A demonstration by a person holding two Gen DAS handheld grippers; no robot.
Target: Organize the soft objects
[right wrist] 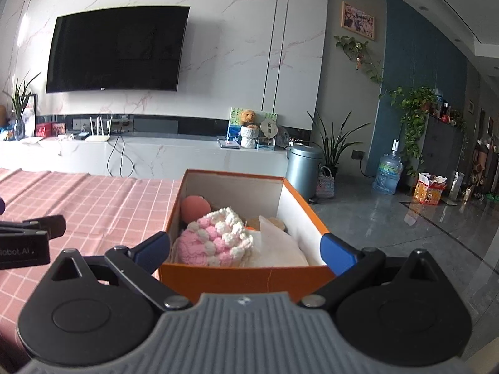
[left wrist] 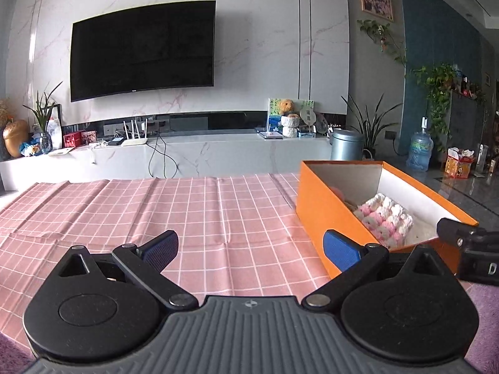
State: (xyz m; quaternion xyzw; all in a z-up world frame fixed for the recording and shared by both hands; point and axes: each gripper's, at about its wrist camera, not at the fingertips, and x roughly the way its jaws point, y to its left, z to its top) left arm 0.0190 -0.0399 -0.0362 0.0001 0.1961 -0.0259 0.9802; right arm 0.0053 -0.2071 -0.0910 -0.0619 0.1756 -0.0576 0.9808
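Both your grippers, left (left wrist: 251,247) and right (right wrist: 246,249), have jaws wide open and empty; the knit (right wrist: 215,237) in the box (right wrist: 246,275) looks light and squashy, so pinch its bulk.

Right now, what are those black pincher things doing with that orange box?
A person holds two black grippers, sorting soft things. The orange cardboard box on the pink checked tablecloth already holds a pink and white crocheted piece, a round pink ball and a white cloth. The left gripper and right gripper are both empty, jaws wide open.
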